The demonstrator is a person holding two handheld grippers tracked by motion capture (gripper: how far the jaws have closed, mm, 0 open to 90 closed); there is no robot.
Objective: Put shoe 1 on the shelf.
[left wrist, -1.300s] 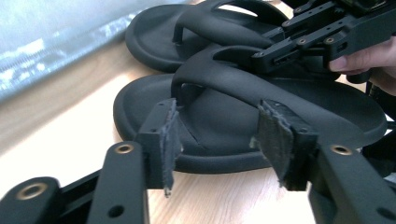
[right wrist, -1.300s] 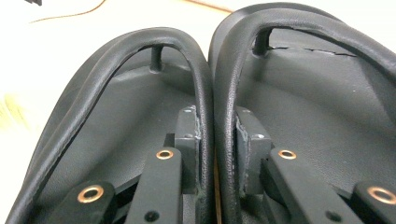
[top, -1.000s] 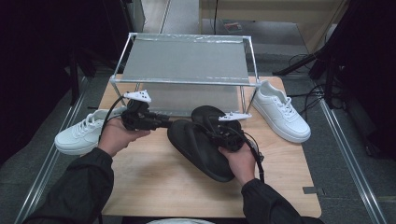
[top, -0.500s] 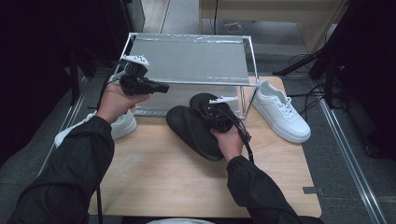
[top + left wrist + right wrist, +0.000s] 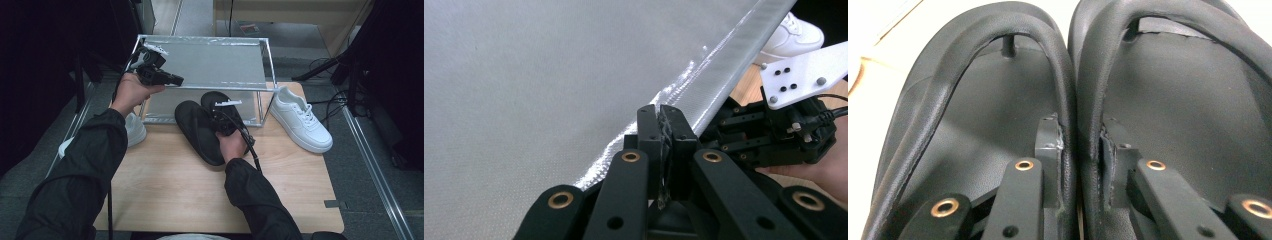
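White sneaker on the wooden table, right of the wire-framed rack — upright. Second white sneaker at the table's left edge — partly hidden by a sleeve.

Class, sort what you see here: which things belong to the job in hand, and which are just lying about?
In the job:
- black flip-flops, straps pinched together by the right gripper
- wire shelf rack
- left gripper, shut, raised over the rack

Lying about:
- white sneaker, right of rack
- white sneaker, left of rack
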